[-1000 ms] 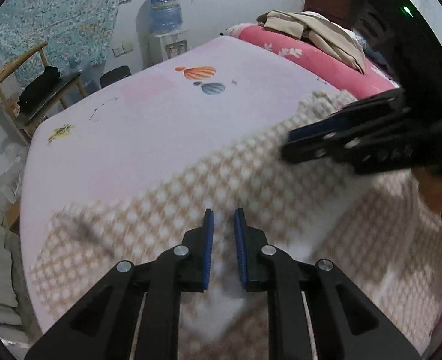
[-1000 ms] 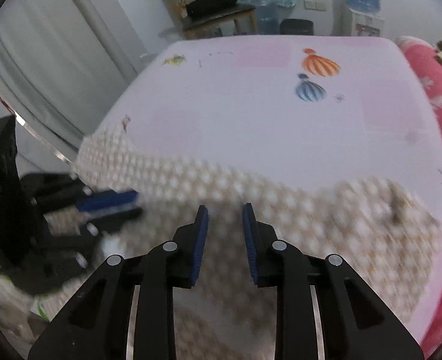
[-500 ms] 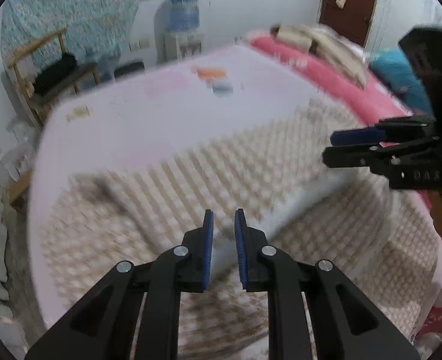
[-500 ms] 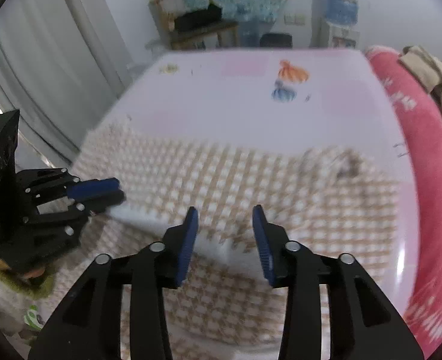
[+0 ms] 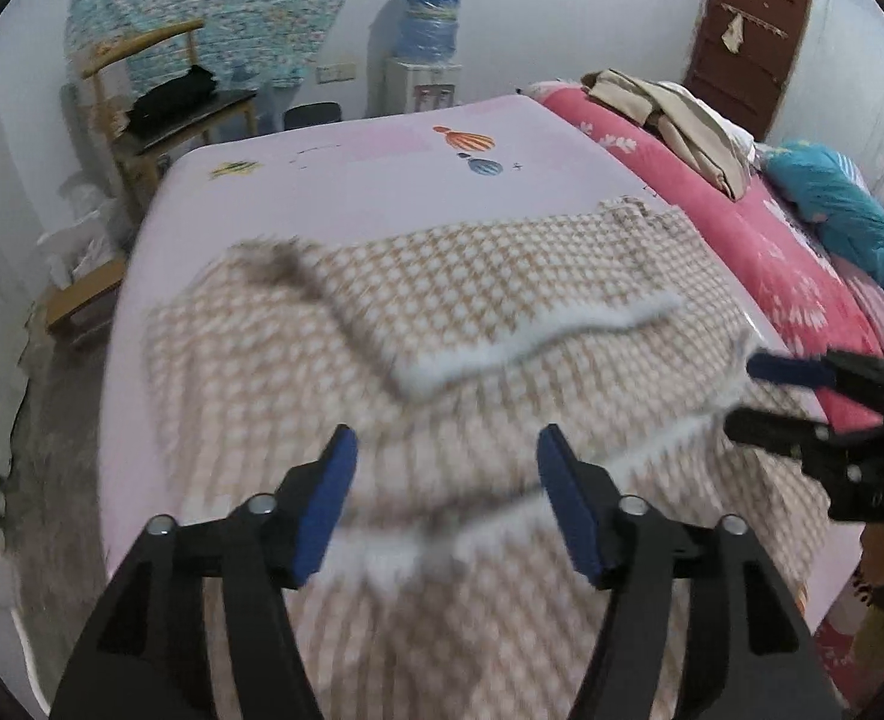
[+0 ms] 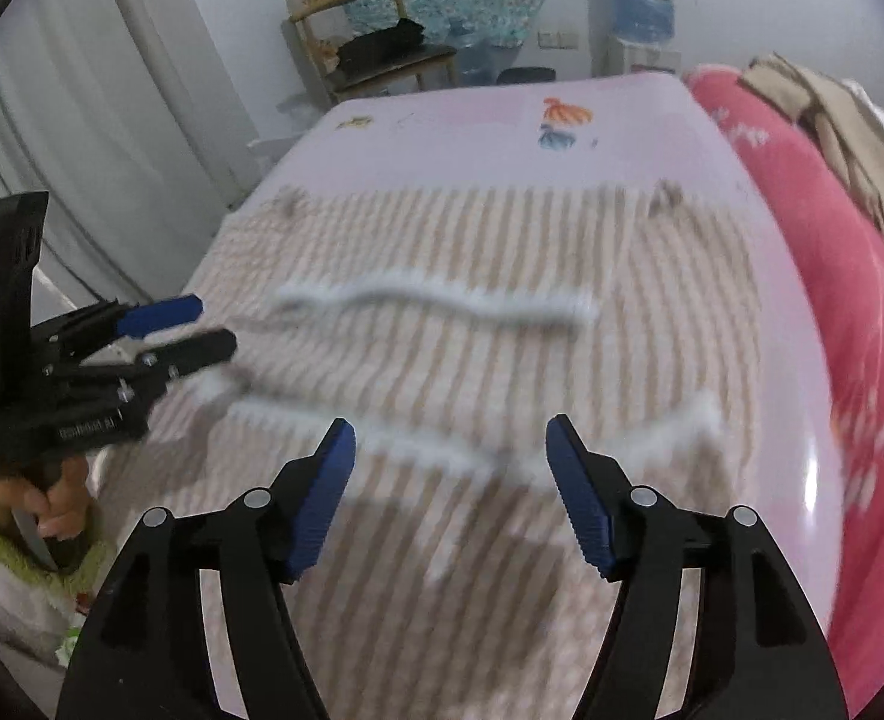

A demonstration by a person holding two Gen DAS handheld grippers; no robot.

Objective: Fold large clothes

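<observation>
A large beige-and-white checked garment (image 5: 502,276) lies spread on the pink bed sheet (image 5: 352,180). A fold lies across its middle and shows a white fleecy edge (image 5: 538,342), also in the right wrist view as the white edge (image 6: 442,300). My left gripper (image 5: 447,450) hovers over the near part of the garment, its jaws opening, with nothing between them. My right gripper (image 6: 449,438) does the same beside it. Each shows in the other's view: the right gripper (image 5: 742,393) at the right, the left gripper (image 6: 208,324) at the left. The garment (image 6: 502,360) is blurred.
A red flowered quilt (image 5: 742,222) runs along the bed's right side, with beige clothes (image 5: 682,120) and a blue pillow (image 5: 832,204) on it. Beyond the bed stand a wooden chair (image 5: 160,114) and a water dispenser (image 5: 427,60). A hand in a green sleeve (image 6: 52,498) holds the left gripper.
Both grippers went from nearly shut to wide apart and drew back toward the near edge of the bed. The white-edged fold, earlier at their fingertips, now lies loose on the garment farther away.
</observation>
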